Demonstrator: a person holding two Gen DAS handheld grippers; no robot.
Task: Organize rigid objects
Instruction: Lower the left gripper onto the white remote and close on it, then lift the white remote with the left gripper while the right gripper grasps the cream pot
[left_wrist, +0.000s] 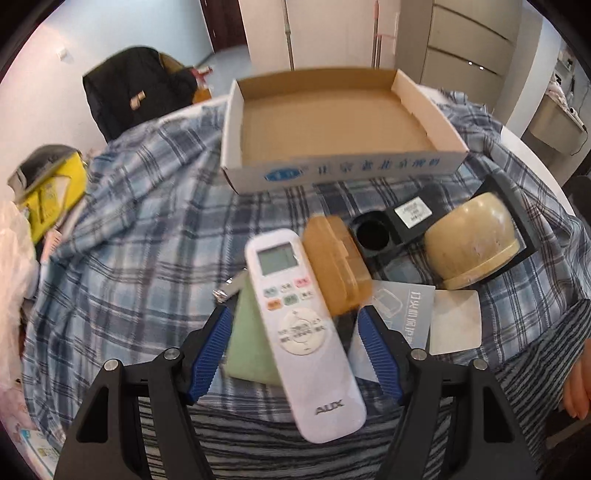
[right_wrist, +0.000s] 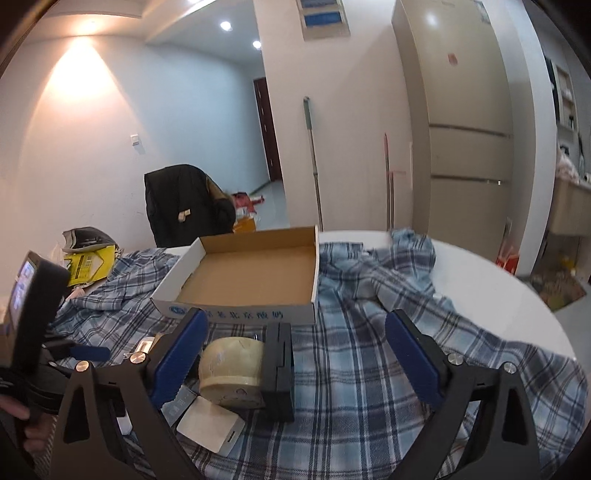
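Cardboard shows bare across the whole floor of the box (left_wrist: 332, 122), so nothing is sorted yet; by the look of it the task is at its start. All the loose things lie on the plaid cloth (left_wrist: 147, 221) in front of the box: a remote (left_wrist: 299, 325), an amber case (left_wrist: 336, 262), a cream bowl (left_wrist: 472, 240) lying tipped, a black holder (left_wrist: 402, 225) and 2 cards.

The remote lies flat, face up, its long axis running from the left gripper (left_wrist: 295, 350) toward the box, screen end farthest away and tilted slightly left.

The left gripper's jaws stand open astride the remote, pads clear of its sides. The right gripper (right_wrist: 295, 362) is spread wide and empty, the bowl between its fingers.
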